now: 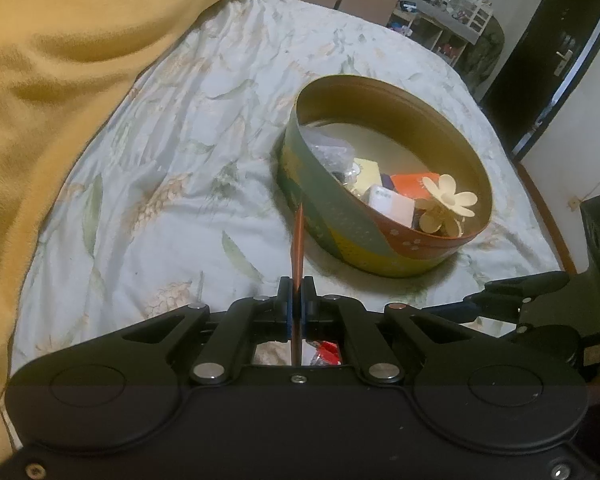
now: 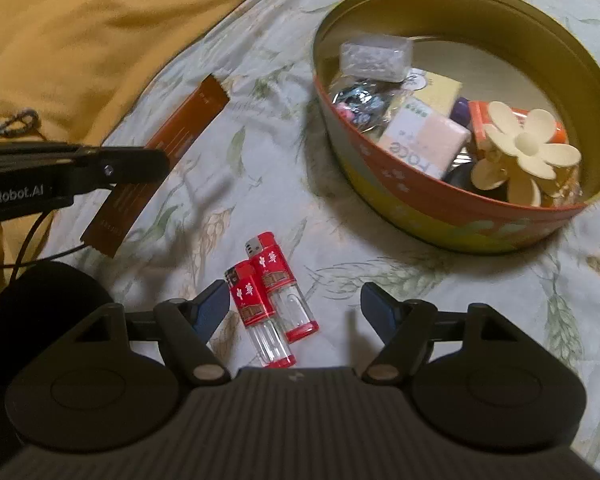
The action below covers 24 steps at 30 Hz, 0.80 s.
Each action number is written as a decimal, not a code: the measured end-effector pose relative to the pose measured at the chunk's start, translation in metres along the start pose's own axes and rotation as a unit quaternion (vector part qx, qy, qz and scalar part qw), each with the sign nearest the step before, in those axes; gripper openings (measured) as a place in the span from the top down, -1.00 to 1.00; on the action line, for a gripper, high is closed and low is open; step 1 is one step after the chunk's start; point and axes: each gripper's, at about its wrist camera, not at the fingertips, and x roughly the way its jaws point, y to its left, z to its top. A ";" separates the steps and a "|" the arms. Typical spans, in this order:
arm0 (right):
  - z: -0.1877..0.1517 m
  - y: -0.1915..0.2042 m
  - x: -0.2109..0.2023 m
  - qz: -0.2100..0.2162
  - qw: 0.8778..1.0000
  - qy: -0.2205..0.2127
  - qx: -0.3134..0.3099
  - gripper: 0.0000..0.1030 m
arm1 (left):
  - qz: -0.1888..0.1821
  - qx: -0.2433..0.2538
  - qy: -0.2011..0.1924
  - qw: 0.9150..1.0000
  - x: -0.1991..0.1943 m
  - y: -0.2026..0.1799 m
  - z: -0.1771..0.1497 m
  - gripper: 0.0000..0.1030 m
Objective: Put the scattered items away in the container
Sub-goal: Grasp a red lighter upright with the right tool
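Matte black grippers [image 2: 292, 300] — blue finger pads [image 2: 210, 304], silver pivot screws, white "Robot.AI" lettering.

Brown sachet [image 2: 156, 168] held aloft; two red lighters [image 2: 272, 300] beside round tin [image 2: 440, 216].

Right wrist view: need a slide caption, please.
Open right gripper hovers over two red lighters beside the round tin.

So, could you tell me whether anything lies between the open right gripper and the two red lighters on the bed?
Nothing visible does. The two red lighters lie side by side on the sheet, just ahead of the open right gripper, nearer its left finger.
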 end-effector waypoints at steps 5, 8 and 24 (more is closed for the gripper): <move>0.004 0.005 0.016 -0.011 1.000 0.014 -0.020 -0.41 | 0.003 -0.002 0.004 1.000 0.006 0.003 0.001 0.94; 0.004 0.007 0.027 -0.019 0.999 0.028 -0.025 -0.29 | 0.006 -0.005 0.006 1.000 0.008 0.005 0.001 0.94; 0.001 0.015 0.011 0.012 1.000 0.021 -0.005 0.53 | 0.019 0.000 0.013 1.000 0.006 0.004 -0.001 0.94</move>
